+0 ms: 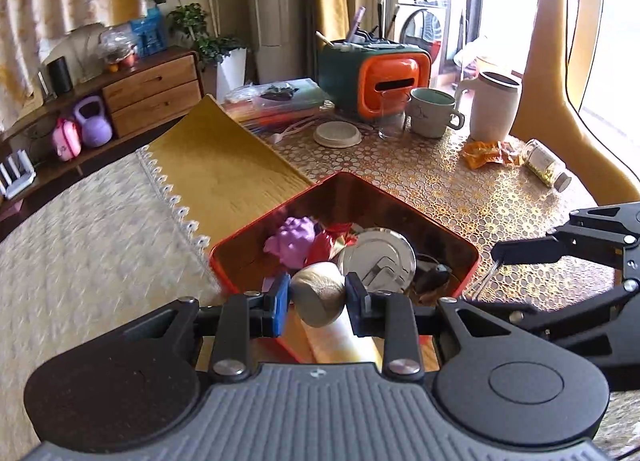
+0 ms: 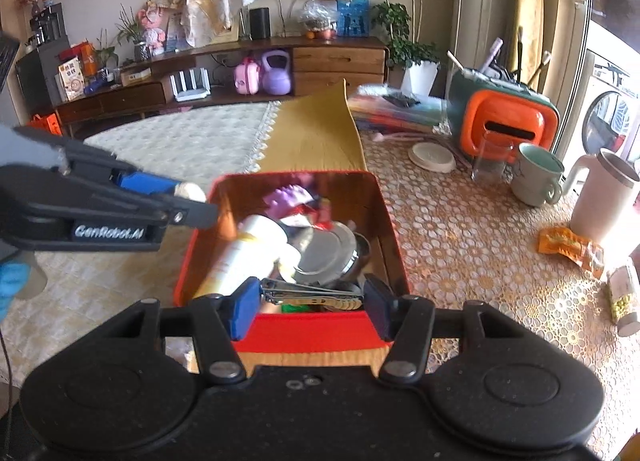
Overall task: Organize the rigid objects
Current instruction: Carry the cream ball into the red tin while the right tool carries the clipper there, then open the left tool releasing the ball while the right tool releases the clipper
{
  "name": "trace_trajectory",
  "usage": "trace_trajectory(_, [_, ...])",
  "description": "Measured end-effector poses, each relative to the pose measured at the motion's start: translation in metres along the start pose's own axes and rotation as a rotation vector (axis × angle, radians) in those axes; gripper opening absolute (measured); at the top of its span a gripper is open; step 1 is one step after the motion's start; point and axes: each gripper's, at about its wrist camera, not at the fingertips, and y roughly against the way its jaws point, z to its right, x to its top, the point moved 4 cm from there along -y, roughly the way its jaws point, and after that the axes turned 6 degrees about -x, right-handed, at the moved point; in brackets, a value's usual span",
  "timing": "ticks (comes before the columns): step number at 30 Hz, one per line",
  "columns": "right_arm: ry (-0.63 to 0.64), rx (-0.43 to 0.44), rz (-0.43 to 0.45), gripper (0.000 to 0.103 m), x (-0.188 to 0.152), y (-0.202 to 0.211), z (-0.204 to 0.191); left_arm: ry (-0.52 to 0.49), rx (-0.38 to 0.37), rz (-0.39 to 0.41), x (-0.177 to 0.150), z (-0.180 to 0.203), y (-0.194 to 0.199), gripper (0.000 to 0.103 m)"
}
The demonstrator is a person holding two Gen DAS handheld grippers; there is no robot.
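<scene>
A red tin box (image 1: pixel 460 239) (image 2: pixel 386 217) stands open on the lace-covered table. It holds a purple toy (image 1: pixel 290 239), red wrappers, a round metal lid (image 1: pixel 380 257) (image 2: pixel 326 253) and a white bottle (image 2: pixel 244 253). My left gripper (image 1: pixel 318 295) (image 2: pixel 188 201) is shut on a small rounded beige object (image 1: pixel 316 291) and hangs over the tin's near left corner. My right gripper (image 2: pixel 312 297) (image 1: pixel 496 257) grips a metal nail clipper (image 2: pixel 312 293) lengthwise between its blue pads, above the tin's near edge.
Behind the tin lie a yellow cloth (image 2: pixel 320 133), stacked books (image 2: pixel 396 109), an orange-and-green box (image 2: pixel 504 121), a round lid (image 2: pixel 432 155), a glass (image 2: pixel 490 161), a mug (image 2: pixel 536 175) and a white jug (image 2: pixel 604 197). An orange packet (image 2: pixel 568 247) and a small jar (image 2: pixel 622 293) lie at right.
</scene>
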Motion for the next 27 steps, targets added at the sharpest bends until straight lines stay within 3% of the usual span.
trace_trajectory(12, [0.038,-0.003,-0.032,0.055,0.003,-0.039,0.009,-0.011,-0.041,-0.032,0.030,0.013,-0.063,0.029])
trace_trajectory(15, [0.062,0.002,-0.037,0.055,0.004,-0.046,0.007,-0.012,-0.072,-0.051,0.031,0.016,-0.076,0.029])
trace_trajectory(27, [0.150,-0.006,-0.020,0.055,0.007,-0.059,-0.004,0.001,-0.081,-0.081,0.021,0.013,-0.102,0.029])
